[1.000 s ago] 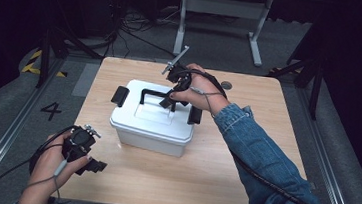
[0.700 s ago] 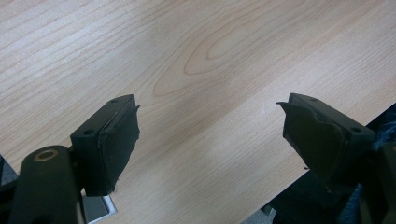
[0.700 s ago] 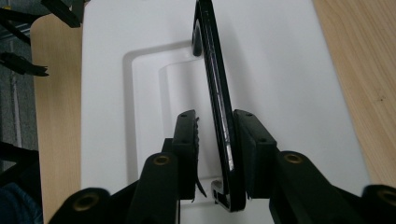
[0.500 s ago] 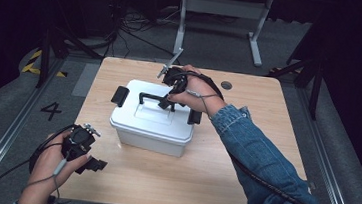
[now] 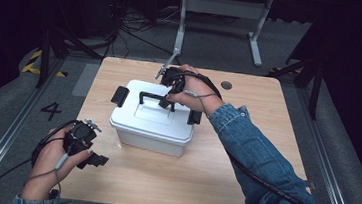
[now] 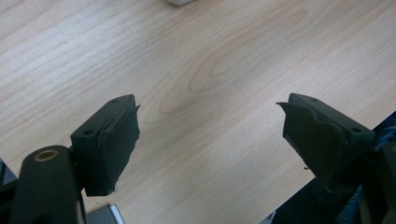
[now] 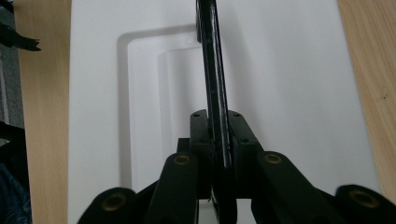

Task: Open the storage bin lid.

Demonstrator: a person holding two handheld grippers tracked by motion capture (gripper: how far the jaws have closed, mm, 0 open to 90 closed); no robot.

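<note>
- One white storage box (image 5: 153,122), lidded, standing near the middle of the tabletop (image 5: 264,155), a little toward the far side; black latches at both short ends, left latch (image 5: 119,96) and right latch (image 5: 195,117), and whether they are fastened cannot be told from here.
- One black carry handle (image 5: 154,97) on the lid, raised upright over the recessed panel; in the right gripper view it runs as a thin black bar (image 7: 212,70) straight up the white lid (image 7: 289,93).
- One right hand-held gripper (image 5: 169,101), reaching over the box from the far side; its jaws have just been closing and now sit pressed against the handle from both sides, the bar pinched between the pads (image 7: 201,135). Grasp appears made.
- One left hand-held gripper (image 5: 94,160), held low near the tabletop's near left corner, well apart from the box; its jaws stand spread with nothing between them, bare wood grain (image 6: 210,93) beyond the pads (image 6: 119,135).
- Done, judged from the scene: approach to the box and the grip on its handle.
- Left, judged likewise: the lift or carry itself. The box rests flat on the tabletop, not yet raised, and the lid sits square on the body.
- Note: the left hand-held gripper plays no part so far; it may be wanted to steady the box or to work a latch.
</note>
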